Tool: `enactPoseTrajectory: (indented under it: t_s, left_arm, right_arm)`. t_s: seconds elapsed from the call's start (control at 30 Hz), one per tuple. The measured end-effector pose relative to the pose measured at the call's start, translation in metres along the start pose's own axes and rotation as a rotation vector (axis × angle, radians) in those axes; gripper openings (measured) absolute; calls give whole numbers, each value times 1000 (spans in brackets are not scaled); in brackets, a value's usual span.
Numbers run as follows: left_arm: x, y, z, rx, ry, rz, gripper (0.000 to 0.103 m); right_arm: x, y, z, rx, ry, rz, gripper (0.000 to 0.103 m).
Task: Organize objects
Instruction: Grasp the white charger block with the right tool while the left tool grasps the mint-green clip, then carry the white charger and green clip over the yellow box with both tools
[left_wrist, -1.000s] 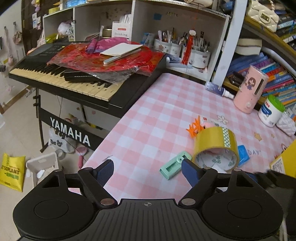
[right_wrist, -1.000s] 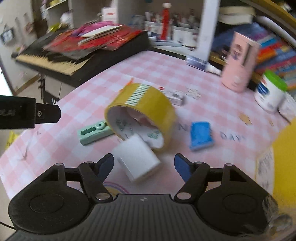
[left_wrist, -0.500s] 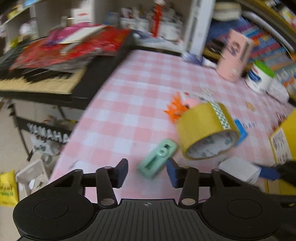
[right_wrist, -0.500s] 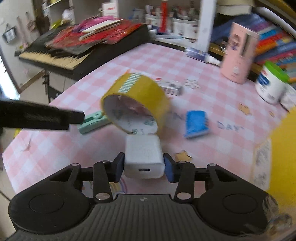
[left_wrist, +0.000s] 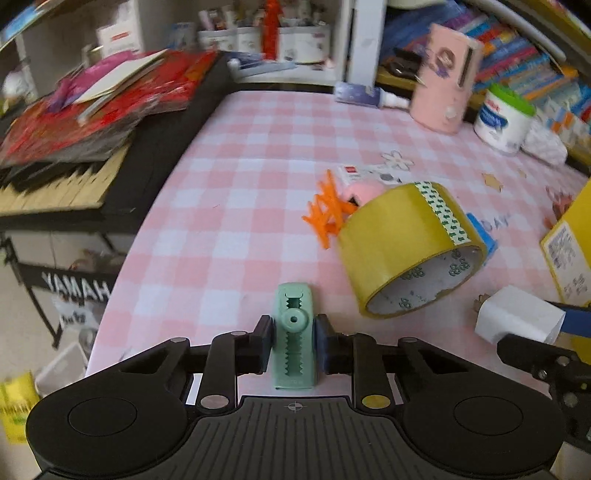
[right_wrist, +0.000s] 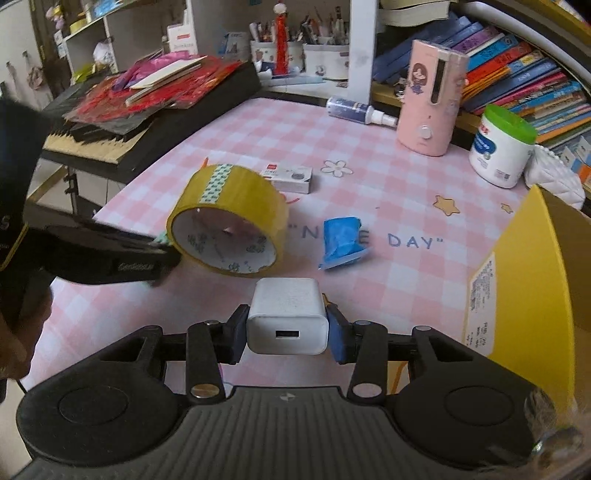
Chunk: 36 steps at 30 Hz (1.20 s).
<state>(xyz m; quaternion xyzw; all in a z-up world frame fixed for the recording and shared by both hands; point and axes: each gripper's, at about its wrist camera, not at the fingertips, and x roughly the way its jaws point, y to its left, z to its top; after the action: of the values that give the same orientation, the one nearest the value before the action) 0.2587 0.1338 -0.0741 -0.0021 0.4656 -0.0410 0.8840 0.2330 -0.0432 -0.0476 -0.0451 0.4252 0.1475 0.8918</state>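
Observation:
My left gripper (left_wrist: 293, 341) is shut on a mint green toothed clip (left_wrist: 294, 332) at the near edge of the pink checked table (left_wrist: 236, 192). My right gripper (right_wrist: 287, 328) is shut on a white USB charger block (right_wrist: 287, 320), which also shows in the left wrist view (left_wrist: 517, 320). A big roll of yellow tape (right_wrist: 229, 219) lies on its side between them; it shows in the left wrist view too (left_wrist: 410, 245). A blue packet (right_wrist: 341, 238), an orange hair claw (left_wrist: 327, 210) and a small white box (right_wrist: 290, 177) lie around the roll.
A yellow cardboard box (right_wrist: 528, 280) stands open at the right. A pink device (right_wrist: 430, 98), a white jar with a green lid (right_wrist: 500, 149) and a spray bottle (right_wrist: 356, 110) stand at the back. A keyboard piled with red papers (right_wrist: 147, 107) borders the table's left.
Both grippers closed: the left moved in and shut on the green clip, the right shut on the white charger and holds it straight between the fingers.

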Motion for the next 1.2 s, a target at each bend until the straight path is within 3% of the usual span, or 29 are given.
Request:
enactPoseTrajectory:
  t_s: [0.37, 0.6, 1.2]
  left_arm:
    - [-85, 31, -35, -201, -79, -84, 23]
    - [-131, 37, -59, -206, -145, -119, 23]
    - [-206, 42, -155, -171, -167, -224, 23]
  right_arm:
    - [-26, 14, -9, 40, -9, -10, 41]
    - [-55, 41, -27, 18, -39, -5, 41]
    - [-130, 110, -106, 10, -51, -35, 41]
